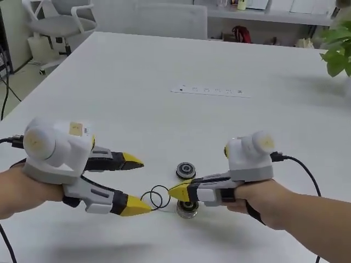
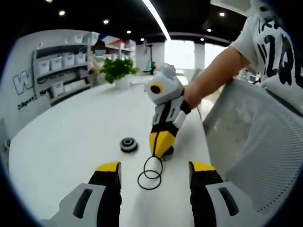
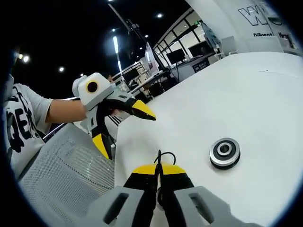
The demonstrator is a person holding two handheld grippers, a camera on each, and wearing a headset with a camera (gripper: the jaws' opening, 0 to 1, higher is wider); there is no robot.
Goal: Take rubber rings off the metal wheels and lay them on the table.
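My right gripper is shut, pinching the end of a thin black rubber ring whose loops lie on the white table. Just under its jaws sits one metal wheel. A second metal wheel, with a dark band around it, lies flat a little beyond. My left gripper is open, its yellow tips either side of the ring's loops and holding nothing.
A white power strip lies at mid-table. A potted plant stands at the far right edge. Office chairs stand beyond the far edge. A grey mesh chair back is close behind the near edge.
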